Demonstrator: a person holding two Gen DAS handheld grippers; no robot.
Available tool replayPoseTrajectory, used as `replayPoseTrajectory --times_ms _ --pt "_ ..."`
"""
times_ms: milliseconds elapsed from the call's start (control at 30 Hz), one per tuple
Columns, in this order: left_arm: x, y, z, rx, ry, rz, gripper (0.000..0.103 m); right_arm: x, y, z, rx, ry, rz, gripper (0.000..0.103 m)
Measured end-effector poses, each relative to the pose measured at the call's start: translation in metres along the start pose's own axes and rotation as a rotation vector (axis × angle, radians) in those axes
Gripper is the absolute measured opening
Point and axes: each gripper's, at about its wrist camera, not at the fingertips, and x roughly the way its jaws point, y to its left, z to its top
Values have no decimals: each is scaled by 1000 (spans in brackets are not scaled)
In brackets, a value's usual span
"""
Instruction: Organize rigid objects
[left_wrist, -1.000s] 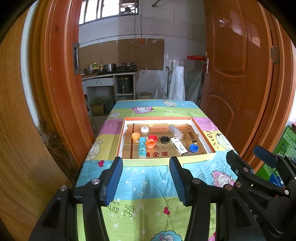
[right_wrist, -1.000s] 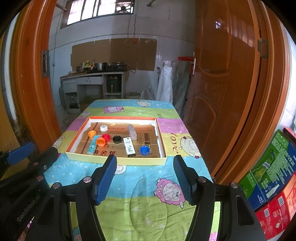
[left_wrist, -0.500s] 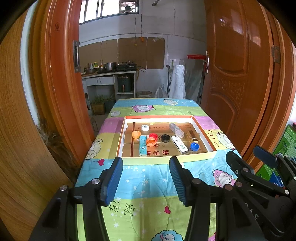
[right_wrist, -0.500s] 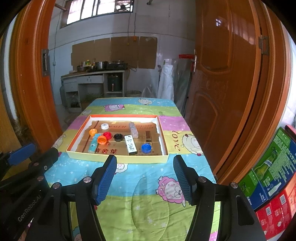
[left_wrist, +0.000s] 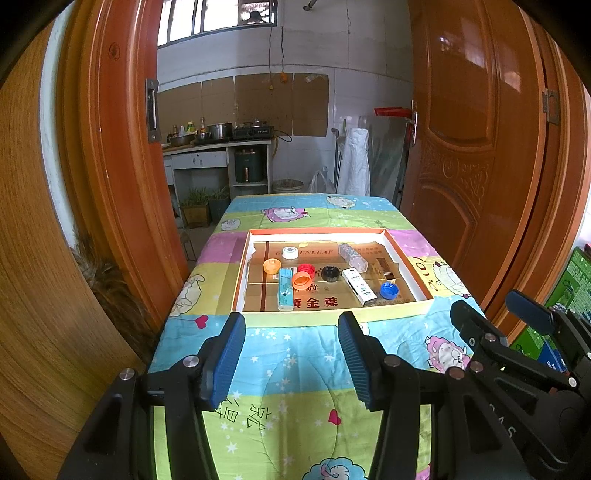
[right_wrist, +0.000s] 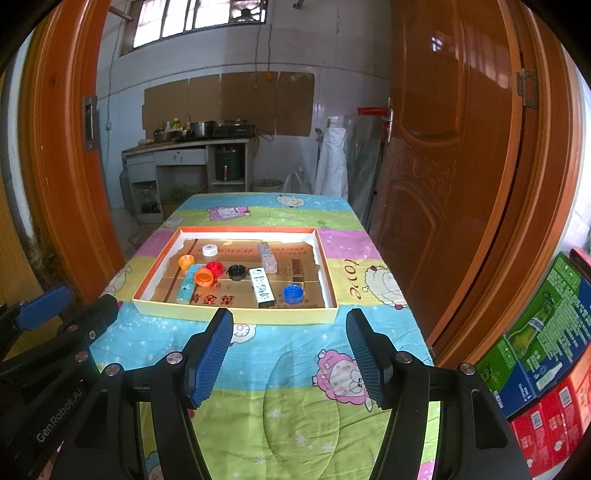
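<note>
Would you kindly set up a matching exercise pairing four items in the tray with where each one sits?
Things:
1. white cap
2. blue cap
3. teal box
4. black cap

Places:
A. near right corner of the tray
B. middle, between the red cap and the white box
C. far left, toward the back wall
D. near left, beside an orange cap

Pairs: 1-C, 2-A, 3-D, 4-B
</note>
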Motion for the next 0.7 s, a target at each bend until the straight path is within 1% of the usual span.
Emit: replayPoseTrajectory --times_ms 700 --pt "0 1 -1 -2 0 -1 52 0 -1 1 1 1 0 66"
